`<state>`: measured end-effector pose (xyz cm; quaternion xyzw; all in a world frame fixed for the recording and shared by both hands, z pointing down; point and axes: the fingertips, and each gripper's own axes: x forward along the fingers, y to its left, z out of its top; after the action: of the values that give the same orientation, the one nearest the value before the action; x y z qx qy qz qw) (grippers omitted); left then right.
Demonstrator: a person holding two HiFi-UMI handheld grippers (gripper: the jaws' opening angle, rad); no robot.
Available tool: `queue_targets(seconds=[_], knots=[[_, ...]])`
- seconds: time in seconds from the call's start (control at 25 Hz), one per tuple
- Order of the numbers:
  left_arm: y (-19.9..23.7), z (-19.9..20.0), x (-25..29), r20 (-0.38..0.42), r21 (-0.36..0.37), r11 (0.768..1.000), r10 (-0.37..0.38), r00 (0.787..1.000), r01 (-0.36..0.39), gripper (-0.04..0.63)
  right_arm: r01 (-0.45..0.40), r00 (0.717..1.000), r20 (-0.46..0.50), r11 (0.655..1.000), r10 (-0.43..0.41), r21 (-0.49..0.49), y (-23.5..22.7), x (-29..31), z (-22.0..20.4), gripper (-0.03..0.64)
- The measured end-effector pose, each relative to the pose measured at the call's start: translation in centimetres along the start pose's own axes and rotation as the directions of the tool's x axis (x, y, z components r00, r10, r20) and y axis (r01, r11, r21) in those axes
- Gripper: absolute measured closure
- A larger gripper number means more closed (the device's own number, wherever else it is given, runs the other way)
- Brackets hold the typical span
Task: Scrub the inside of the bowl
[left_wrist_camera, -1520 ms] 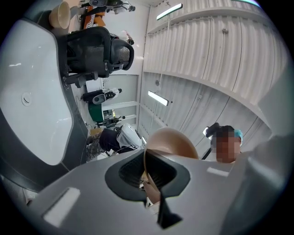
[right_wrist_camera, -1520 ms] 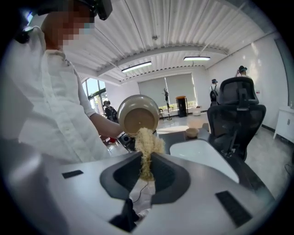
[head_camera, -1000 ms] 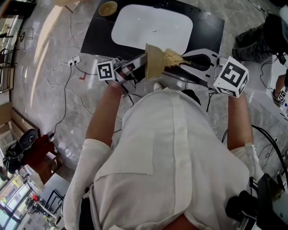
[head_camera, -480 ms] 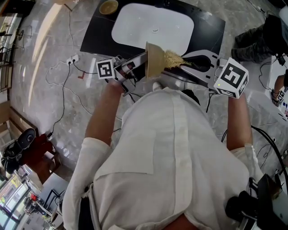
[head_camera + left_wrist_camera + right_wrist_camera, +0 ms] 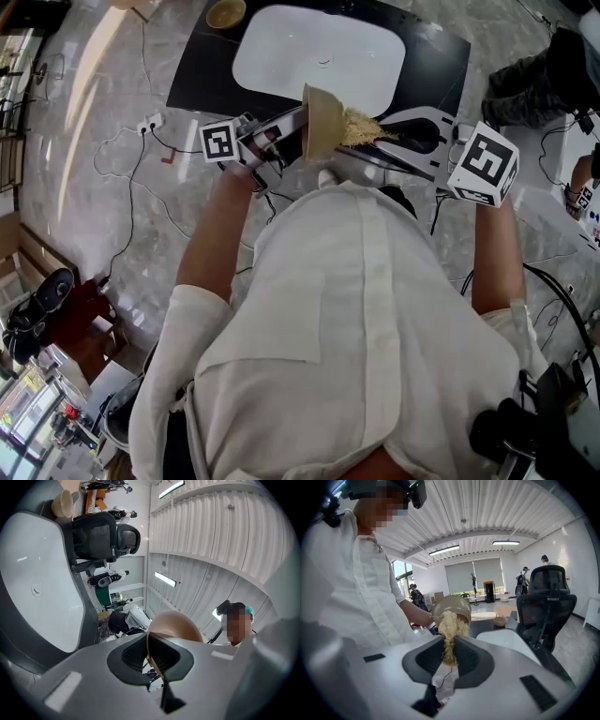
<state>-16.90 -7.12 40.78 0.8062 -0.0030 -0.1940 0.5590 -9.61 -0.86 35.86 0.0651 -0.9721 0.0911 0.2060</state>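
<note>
In the head view a tan bowl [image 5: 321, 122] is held on its side above the floor, mouth facing right. My left gripper [image 5: 292, 132] is shut on its rim; in the left gripper view the bowl [image 5: 176, 624] rises from between the closed jaws. My right gripper [image 5: 381, 137] is shut on a yellowish fibrous scrubber [image 5: 360, 125] whose tip is pressed into the bowl's mouth. In the right gripper view the scrubber [image 5: 450, 629] stretches from the jaws up into the bowl [image 5: 453, 605]. The bowl's inside is mostly hidden.
A white sink basin [image 5: 319, 54] sits in a black counter [image 5: 202, 70] just beyond the bowl, with a second small bowl [image 5: 226, 15] at its far left corner. Cables and a power strip [image 5: 154, 125] lie on the marble floor. A black office chair [image 5: 547, 603] stands to the right.
The scrubber has shifted slightly lower against the bowl's mouth and my right gripper has nudged with it. The bowl and left gripper have barely moved.
</note>
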Motion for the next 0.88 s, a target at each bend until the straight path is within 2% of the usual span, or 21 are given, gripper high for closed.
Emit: queue_targets(seconds=[0.08,0.2,0.32,0.4,0.6,0.88], knots=[[0.1,0.0,0.0,0.0,0.0,1.0,0.003,1.0,-0.003,0.58,0.02,1.0,-0.014,1.0,-0.02,0.016,-0.7,-0.5,-0.5,0.566],[0.1,-0.2,0.3,-0.013,0.0,1.0,0.004,1.0,-0.004,0.58,0.102,0.994,-0.041,0.994,-0.1,0.044,-2.9,-1.4,-1.5,0.566],[0.2,-0.8,0.9,-0.047,0.003,1.0,0.012,0.999,-0.012,0.58,0.17,0.985,-0.004,0.984,-0.17,0.061,-4.7,-2.1,-0.3,0.566],[0.0,-1.1,1.3,-0.073,0.01,1.0,0.014,0.997,-0.014,0.58,0.186,0.982,0.016,0.981,-0.187,0.049,-5.3,-1.7,0.8,0.566],[1.0,-1.8,1.2,-0.13,0.024,0.997,0.07,0.989,-0.067,0.58,0.148,0.988,0.046,0.989,-0.149,0.025,-4.9,0.4,3.2,0.566],[1.6,-1.2,0.4,-0.098,0.013,0.995,0.104,0.99,-0.104,0.58,0.089,0.994,0.07,0.996,-0.088,-0.011,-2.2,1.4,4.3,0.566]])
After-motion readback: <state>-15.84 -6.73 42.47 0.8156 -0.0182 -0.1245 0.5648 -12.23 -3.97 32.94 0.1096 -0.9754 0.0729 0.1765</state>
